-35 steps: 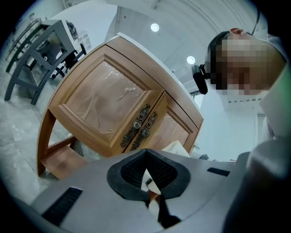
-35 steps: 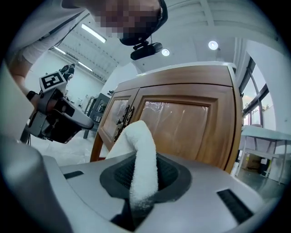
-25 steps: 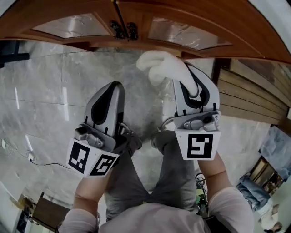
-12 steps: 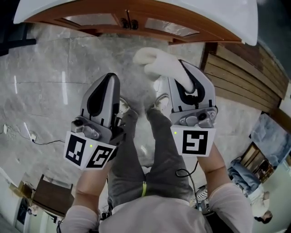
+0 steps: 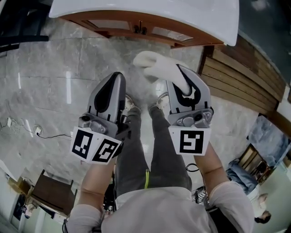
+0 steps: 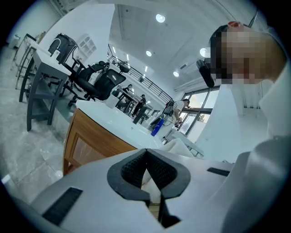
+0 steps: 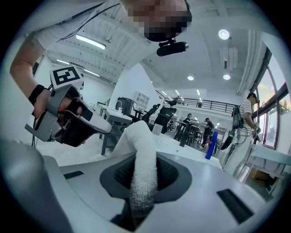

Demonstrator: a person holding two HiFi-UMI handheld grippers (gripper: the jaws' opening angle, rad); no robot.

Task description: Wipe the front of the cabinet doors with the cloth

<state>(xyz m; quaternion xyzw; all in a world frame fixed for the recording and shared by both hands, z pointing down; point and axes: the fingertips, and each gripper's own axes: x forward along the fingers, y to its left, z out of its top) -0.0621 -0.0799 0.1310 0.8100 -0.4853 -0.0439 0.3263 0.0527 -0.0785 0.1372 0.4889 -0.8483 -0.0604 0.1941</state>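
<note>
Compared with the earlier frames, the cabinet now lies higher and smaller in the head view, more of the white top above it is exposed, and the person's legs show at fuller length. Both grippers keep their side-by-side arrangement.

Grey marble floor (image 5: 45, 82) fills most of the head view. A white countertop (image 5: 136, 13) runs along the upper edge and overhangs the brown wooden cabinet doors (image 5: 104, 23), whose fronts carry pale inset panels. A wall of horizontal wooden slats (image 5: 236, 77) occupies the right side. The person's legs (image 5: 150, 150), in grey trousers, extend from the bottom centre towards the cabinet.

The left gripper (image 5: 116, 78) is held over the left leg. Its jaws are pressed together at the tips, and the left gripper view shows nothing between the pads. The right gripper (image 5: 183, 73) is held level with it over the right leg. Its jaws are clamped on the white cloth (image 5: 157, 66), which passes between the pads and bulges out beyond the tips in a thick rounded fold. The right gripper view shows the same strip of cloth (image 7: 142, 154) rising from the closed pads. The cloth is held in the air in front of the cabinet, apart from the doors.

Each gripper carries a marker cube (image 5: 191, 142) at its rear. Two small dark handles (image 5: 142, 30) sit where the doors meet.
</note>
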